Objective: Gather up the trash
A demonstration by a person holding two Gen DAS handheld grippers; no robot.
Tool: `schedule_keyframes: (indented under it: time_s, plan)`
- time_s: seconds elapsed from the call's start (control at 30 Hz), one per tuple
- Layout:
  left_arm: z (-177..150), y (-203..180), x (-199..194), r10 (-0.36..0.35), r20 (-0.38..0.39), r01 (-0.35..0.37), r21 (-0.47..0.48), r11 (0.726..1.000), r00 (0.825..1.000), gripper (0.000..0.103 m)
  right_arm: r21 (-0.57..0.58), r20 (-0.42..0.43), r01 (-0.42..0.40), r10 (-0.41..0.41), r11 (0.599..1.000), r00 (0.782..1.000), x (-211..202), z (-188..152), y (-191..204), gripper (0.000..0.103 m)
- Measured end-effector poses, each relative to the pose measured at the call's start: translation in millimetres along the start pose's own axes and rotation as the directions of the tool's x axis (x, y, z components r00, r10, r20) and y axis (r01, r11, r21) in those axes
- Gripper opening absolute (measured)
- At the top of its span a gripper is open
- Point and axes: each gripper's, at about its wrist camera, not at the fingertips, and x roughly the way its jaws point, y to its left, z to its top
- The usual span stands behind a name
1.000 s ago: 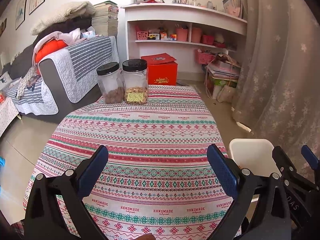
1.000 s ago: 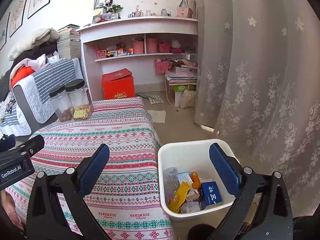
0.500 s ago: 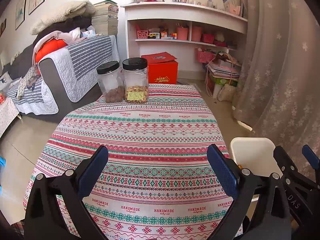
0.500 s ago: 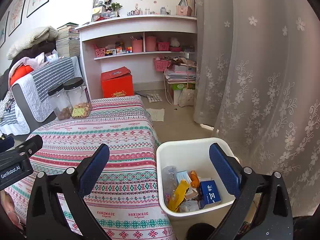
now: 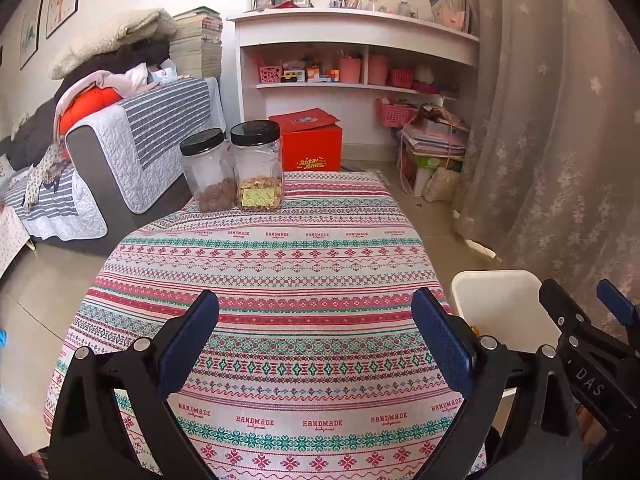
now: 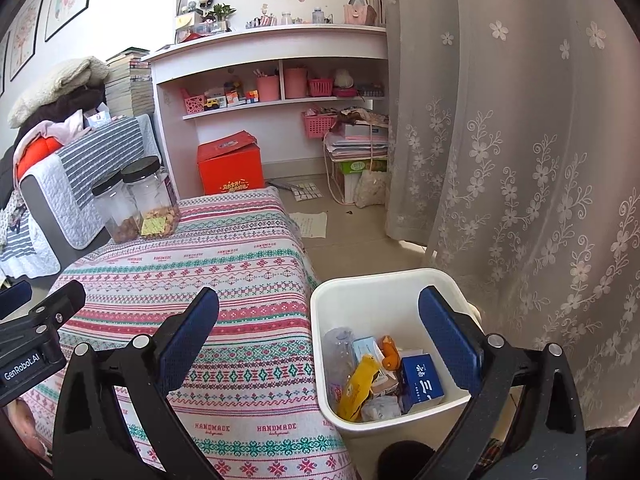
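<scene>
- My left claw (image 5: 315, 336) is spread wide with nothing in it, hanging over the near end of the table (image 5: 280, 264).
- My right claw (image 6: 319, 334) is spread wide and empty too, over the table edge and the bin (image 6: 320, 308).
- The bin stands on the floor just beside the table's right side, and the trash (image 6: 380, 380) lies inside it.
- I judge the collecting nearly or wholly done: I see no loose trash on the cloth, only two jars (image 5: 236, 170) at the far end, which look like kept things.
- Left to do, maybe: a paper sheet (image 6: 310, 224) on the floor beyond the table; whether it counts as trash I cannot tell.
- Count: one bin, two black-lidded jars, two claws.
- In the bin I make out a clear bottle, a yellow wrapper, a blue box, something orange and some pale packets; the full number I cannot tell.
</scene>
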Motion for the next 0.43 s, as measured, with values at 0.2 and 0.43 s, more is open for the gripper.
schedule_keyframes:
  time_s: [0.2, 0.43]
  plan:
    - [-1.2, -3.1, -1.5, -0.010, 0.008, 0.009, 0.009, 1.000, 1.000, 0.091, 0.000, 0.000, 0.000, 0.000, 1.000, 1.000, -0.1, 0.0, 0.2, 0.096]
    - [-1.8, -5.1, -2.3, 0.004, -0.007, -0.004, 0.002, 1.000, 1.000, 0.095, 0.000, 0.000, 0.000, 0.000, 1.000, 1.000, -0.1, 0.1, 0.4, 0.096]
